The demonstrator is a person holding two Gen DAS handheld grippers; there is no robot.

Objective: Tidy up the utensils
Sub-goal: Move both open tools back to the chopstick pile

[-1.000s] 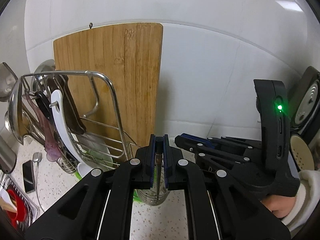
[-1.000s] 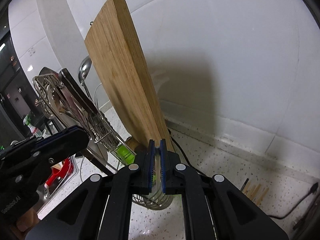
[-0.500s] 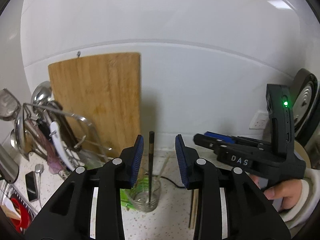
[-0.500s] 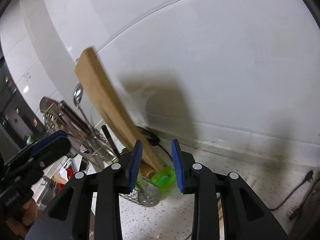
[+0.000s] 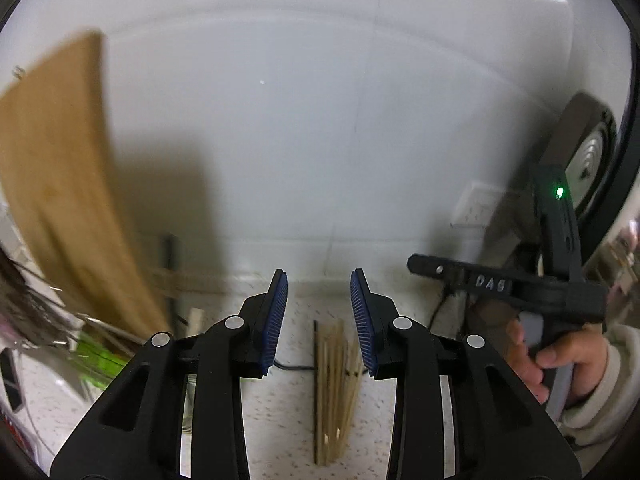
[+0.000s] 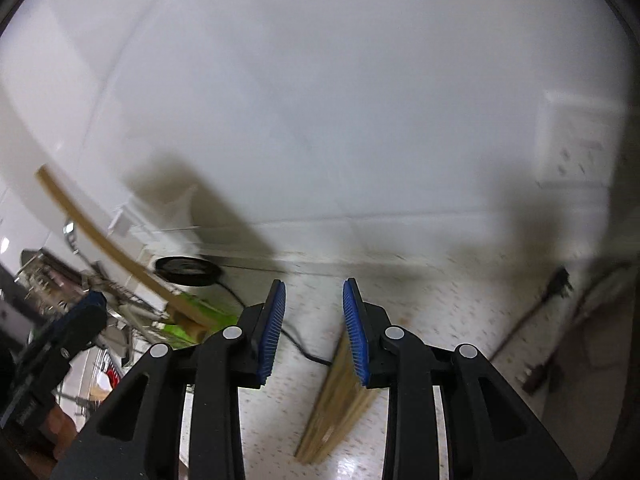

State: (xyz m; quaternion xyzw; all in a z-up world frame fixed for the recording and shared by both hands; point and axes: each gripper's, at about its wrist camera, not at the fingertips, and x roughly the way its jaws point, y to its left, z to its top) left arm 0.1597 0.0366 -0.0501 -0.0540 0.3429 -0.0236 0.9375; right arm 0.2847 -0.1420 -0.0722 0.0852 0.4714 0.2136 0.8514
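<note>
Both hand-held grippers gape empty over the blurred chopsticks; the cutting board is cut off.

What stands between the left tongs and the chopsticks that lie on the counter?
Nothing visible. The left tongs are open and empty, and the chopsticks lie on the bare speckled counter just beyond the pads. The black cable lies beside the bundle, not over it.

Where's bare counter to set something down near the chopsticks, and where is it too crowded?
Free: the speckled counter between the chopsticks and the cord on the right, up to the wall. A narrower strip lies between the chopsticks and the cutting board. Crowded: left of the board, around the rack.
</note>
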